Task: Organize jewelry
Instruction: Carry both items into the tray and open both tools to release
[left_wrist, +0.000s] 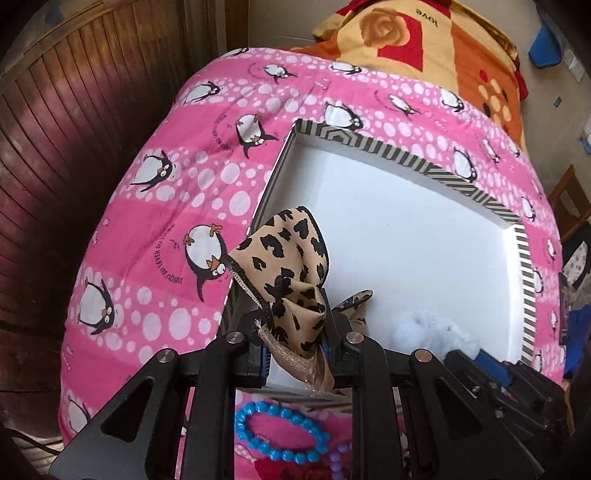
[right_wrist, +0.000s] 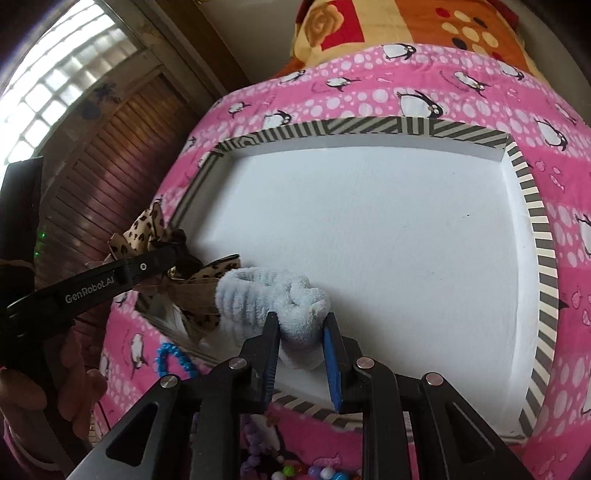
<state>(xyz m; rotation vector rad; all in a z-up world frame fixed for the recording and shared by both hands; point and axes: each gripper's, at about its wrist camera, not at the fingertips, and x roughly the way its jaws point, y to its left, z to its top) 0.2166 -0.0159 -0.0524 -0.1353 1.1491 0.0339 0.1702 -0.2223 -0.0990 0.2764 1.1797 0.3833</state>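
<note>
A leopard-print fabric bow (left_wrist: 291, 266) sticks up between the fingers of my left gripper (left_wrist: 295, 332), which is shut on it above the near left corner of the white box (left_wrist: 406, 229). The right wrist view shows the same bow (right_wrist: 151, 229) and the left gripper (right_wrist: 162, 258) at the box's left rim. My right gripper (right_wrist: 301, 325) is shut on a fluffy pale blue scrunchie (right_wrist: 273, 291) that rests low over the box floor (right_wrist: 388, 240) near its front edge. The scrunchie (left_wrist: 432, 328) also shows beside the left gripper.
The box has a black-and-white striped rim (right_wrist: 543, 258) and lies on a pink penguin-print blanket (left_wrist: 147, 206). A turquoise bead bracelet (left_wrist: 280, 432), purple beads (left_wrist: 338, 456) and mixed coloured beads (right_wrist: 314, 470) lie on the blanket in front of it. A person's hand (right_wrist: 70, 380) holds the left gripper.
</note>
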